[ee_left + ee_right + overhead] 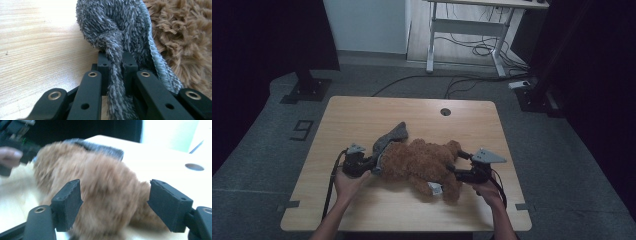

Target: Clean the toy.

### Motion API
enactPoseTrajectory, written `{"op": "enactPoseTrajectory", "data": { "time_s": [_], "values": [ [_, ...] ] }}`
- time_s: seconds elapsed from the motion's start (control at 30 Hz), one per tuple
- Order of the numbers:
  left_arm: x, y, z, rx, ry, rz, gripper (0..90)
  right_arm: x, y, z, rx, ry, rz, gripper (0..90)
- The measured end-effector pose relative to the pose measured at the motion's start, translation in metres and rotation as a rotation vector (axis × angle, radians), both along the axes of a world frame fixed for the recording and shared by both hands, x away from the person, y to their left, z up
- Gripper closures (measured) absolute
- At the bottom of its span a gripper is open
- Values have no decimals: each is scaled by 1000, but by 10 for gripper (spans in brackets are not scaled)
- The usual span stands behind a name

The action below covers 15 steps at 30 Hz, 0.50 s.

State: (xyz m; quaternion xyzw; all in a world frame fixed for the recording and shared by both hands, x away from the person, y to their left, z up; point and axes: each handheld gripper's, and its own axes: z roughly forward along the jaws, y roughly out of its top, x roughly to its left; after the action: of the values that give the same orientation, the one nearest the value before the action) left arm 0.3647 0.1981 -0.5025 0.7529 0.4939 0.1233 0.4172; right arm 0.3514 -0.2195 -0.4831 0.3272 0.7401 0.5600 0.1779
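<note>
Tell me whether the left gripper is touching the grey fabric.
Touching. The left gripper view shows the left gripper shut, both pads pinching the grey fabric.

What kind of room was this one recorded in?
Probably a lab or office workroom: a light wooden table on grey carpet, a height-adjustable desk behind with loose cables on the floor, and dark stands at the sides.
</note>
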Motion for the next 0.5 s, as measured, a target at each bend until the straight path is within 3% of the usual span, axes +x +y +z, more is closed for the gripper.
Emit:
{"op": "enactPoseTrajectory", "data": {
  "time_s": [0.23, 0.33, 0.5],
  "values": [
    [0, 1, -3, -11, 4, -3, 806, 34, 22, 26, -28, 33, -32, 216],
    [-1, 2, -4, -19, 4, -3, 806, 43, 31, 25, -51, 66, -39, 216],
    [-3, 2, -4, -22, 5, -12, 806, 46, 42, 8, -135, 176, -17, 211]
  ]
}}
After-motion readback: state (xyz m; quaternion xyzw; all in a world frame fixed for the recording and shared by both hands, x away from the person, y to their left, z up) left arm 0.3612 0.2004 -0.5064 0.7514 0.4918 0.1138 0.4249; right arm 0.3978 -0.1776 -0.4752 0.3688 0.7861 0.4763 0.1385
